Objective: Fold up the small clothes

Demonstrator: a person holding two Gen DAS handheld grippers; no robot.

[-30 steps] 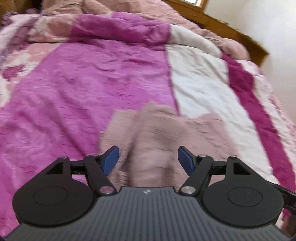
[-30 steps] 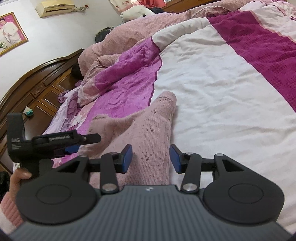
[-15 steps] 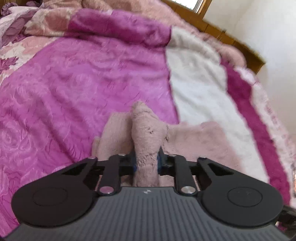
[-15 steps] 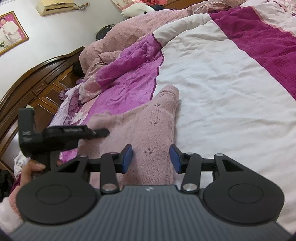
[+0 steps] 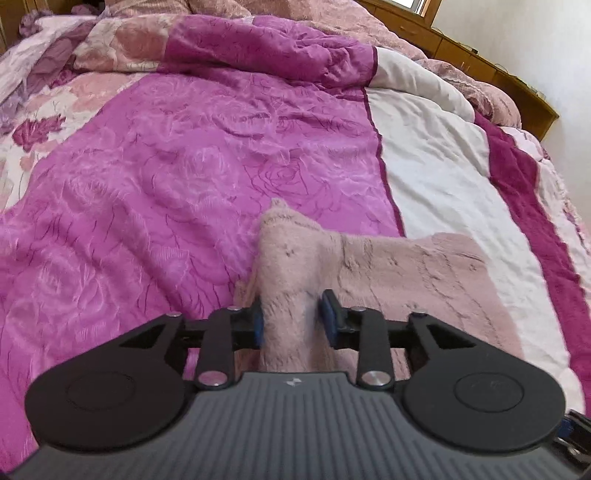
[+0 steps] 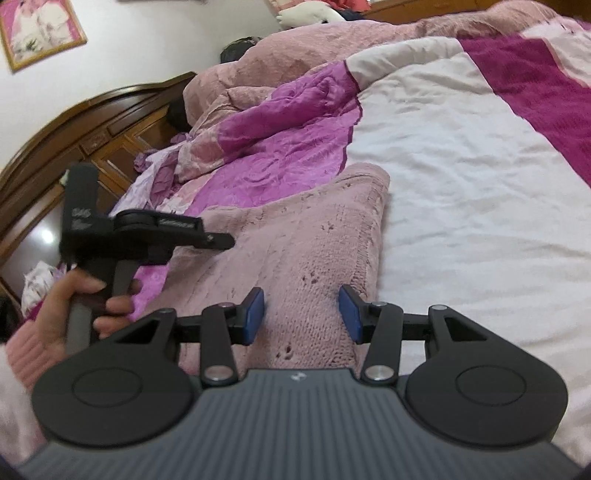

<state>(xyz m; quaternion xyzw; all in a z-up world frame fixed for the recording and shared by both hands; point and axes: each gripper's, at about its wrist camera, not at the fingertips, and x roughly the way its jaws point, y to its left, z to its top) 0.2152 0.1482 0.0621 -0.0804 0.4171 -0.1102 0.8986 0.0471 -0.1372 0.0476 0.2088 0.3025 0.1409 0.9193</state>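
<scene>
Pinching sweater [image 5: 406, 280] edge in left tool [image 5: 290, 319] to fold over; right tool [image 6: 301, 314] spread, straddling knit.

We see a bed [image 5: 436, 155] spread with a magenta and white quilt [image 5: 177, 177]. At its head stands a dark wooden headboard [image 6: 85, 125]; above that, on the white wall [image 6: 147, 37], hangs a framed picture [image 6: 37, 29]. Beyond the bed's far side, a window [image 5: 421, 3] lets in daylight.
</scene>
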